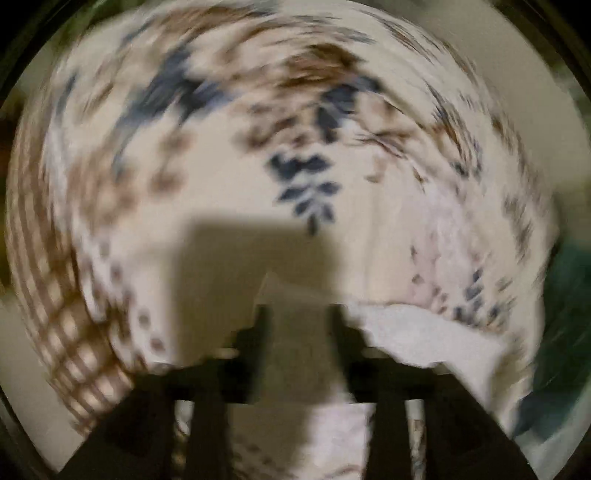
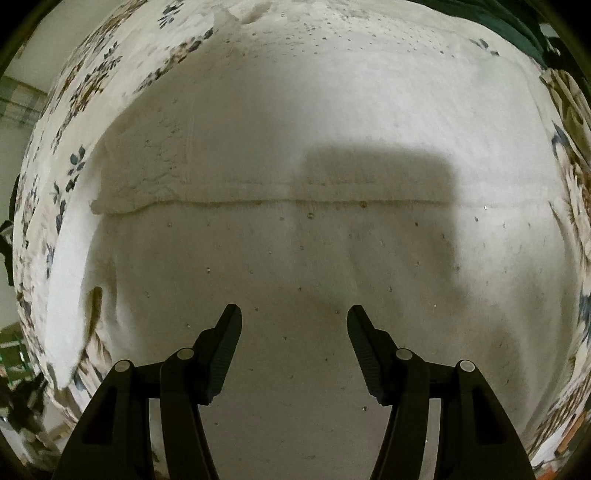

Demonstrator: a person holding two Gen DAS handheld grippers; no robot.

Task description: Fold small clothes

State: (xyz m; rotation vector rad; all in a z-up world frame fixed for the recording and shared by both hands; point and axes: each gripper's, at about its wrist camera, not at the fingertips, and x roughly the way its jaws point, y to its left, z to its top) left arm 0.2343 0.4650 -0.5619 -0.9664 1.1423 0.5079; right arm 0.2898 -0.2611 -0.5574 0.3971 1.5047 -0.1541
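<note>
hovering my right hand-held gripper (image 2: 294,321), released with jaws wide, over the white garment (image 2: 295,166) — its fold edge runs crosswise just ahead of the tips. my left hand-held gripper (image 1: 299,314) looks released too, garment corner just right of it, floral bedspread (image 1: 184,166) ahead — blurred.

open path: flat white garment (image 2: 295,258) ahead | edges: floral sheet (image 2: 66,155), green cloth (image 2: 491,18)
</note>
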